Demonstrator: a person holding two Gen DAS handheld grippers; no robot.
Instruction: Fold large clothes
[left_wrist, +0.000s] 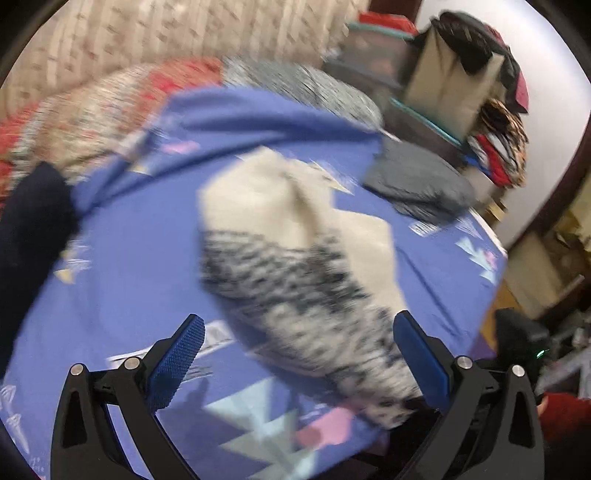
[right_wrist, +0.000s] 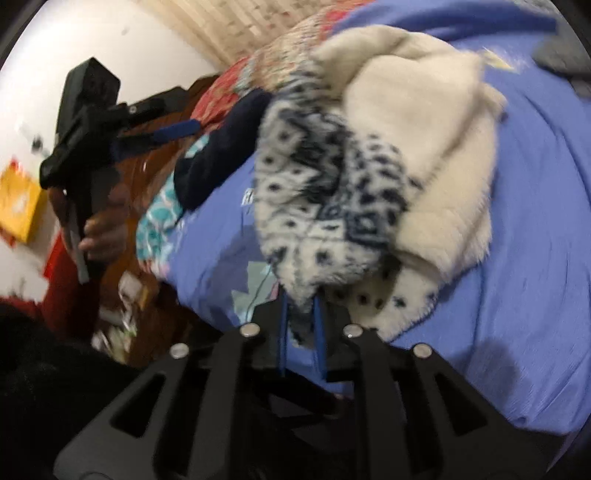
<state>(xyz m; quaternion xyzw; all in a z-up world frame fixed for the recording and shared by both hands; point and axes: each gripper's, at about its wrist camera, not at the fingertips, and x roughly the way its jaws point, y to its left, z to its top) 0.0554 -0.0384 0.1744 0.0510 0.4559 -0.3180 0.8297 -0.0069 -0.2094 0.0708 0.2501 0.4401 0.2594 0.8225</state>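
Fleece in cream with a navy-and-white pattern, a large garment (left_wrist: 295, 236), lies bunched near the middle of the bed (left_wrist: 122, 280), on a blue printed sheet. Seen from the right wrist, the right gripper (right_wrist: 301, 321) has its blue fingers (right_wrist: 319, 332) drawn narrow on the patterned hem of the garment (right_wrist: 332, 192), with cloth pinched between them. Off to that view's left, the left gripper (right_wrist: 155, 129) is held up in a hand (right_wrist: 103, 229), clear of the cloth. From the left wrist, the left gripper (left_wrist: 295, 336) shows its fingers (left_wrist: 177, 362) spread wide with nothing between them, above the sheet. A folded grey garment (left_wrist: 417, 181) rests near the far edge of the bed, and a dark navy item (left_wrist: 33, 229) lies at the left. Both views are motion-blurred.
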